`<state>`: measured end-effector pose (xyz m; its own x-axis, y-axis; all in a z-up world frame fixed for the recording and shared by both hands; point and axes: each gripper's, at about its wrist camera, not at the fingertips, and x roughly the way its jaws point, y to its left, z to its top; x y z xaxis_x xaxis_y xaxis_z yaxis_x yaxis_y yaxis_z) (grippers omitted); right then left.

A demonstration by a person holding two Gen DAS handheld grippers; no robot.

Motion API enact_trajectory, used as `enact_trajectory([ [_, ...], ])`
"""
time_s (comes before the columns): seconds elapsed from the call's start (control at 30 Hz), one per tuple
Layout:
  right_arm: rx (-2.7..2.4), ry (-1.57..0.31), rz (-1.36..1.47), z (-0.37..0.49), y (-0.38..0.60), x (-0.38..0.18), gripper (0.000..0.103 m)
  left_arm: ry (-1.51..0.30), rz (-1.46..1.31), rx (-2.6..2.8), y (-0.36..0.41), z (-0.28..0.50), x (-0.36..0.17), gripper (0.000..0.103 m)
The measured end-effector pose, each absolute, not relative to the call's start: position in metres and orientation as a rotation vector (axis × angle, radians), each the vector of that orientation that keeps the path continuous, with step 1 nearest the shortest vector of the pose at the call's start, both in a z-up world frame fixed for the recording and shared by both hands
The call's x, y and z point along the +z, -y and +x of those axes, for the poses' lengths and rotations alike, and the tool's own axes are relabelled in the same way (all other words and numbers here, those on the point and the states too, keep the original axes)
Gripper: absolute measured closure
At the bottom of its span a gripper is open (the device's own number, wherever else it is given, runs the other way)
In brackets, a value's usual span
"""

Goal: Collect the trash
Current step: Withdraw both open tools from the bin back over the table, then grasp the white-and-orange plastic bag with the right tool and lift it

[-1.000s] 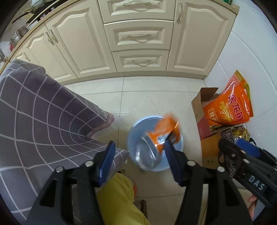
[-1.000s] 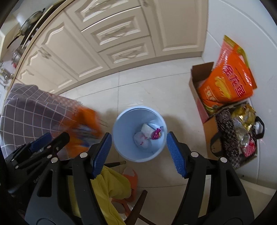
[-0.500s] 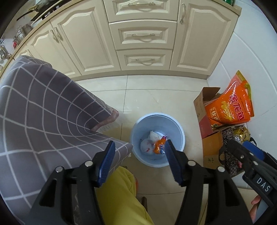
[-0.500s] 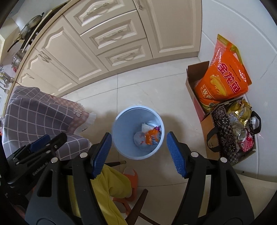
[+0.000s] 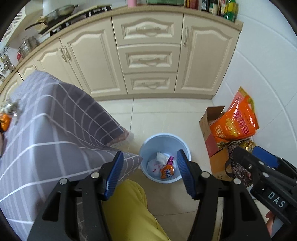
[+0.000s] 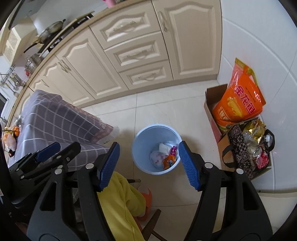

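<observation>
Grey checked tablecloth (image 5: 55,129) fills the left, more wrappers (image 6: 11,137) at its far end; light-blue trash bin (image 5: 146,150) on floor tiles beside it holds an orange snack wrapper (image 5: 167,171); left gripper (image 5: 148,173) and right gripper (image 6: 147,164) above, jaws apart, empty.

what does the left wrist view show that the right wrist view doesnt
Only the left wrist view: bottles along the countertop's right end. Only the right wrist view: the orange slipper by the yellow trouser leg, and cans in the patterned bag. Both: the blue bin with the orange wrapper inside, the grey checked tablecloth, the orange sack, and the left gripper and right gripper, both open and empty.
</observation>
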<state>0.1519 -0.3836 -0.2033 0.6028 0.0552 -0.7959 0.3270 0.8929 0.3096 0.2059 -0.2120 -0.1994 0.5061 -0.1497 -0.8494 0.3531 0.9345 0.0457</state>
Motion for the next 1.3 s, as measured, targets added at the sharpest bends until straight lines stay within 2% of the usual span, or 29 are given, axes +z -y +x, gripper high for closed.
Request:
enact_trajectory([
  [0.3, -0.129, -0.788, 0.39, 0.125, 0.346, -0.155, 0.035, -0.848, 0.151, -0.314, 0.17, 0.168, -0.149, 0.044],
  [0.8, 0.066, -0.694, 0.258, 0.126, 0.245, -0.109, 0.032, -0.669, 0.009, -0.163, 0.06, 0.13, -0.091, 0.042],
  [1.3, 0.417, -0.704, 0.025, 0.187, 0.078, -0.093, 0.032, -0.638, -0.165, 0.176, -0.1, 0.131, -0.078, 0.039],
])
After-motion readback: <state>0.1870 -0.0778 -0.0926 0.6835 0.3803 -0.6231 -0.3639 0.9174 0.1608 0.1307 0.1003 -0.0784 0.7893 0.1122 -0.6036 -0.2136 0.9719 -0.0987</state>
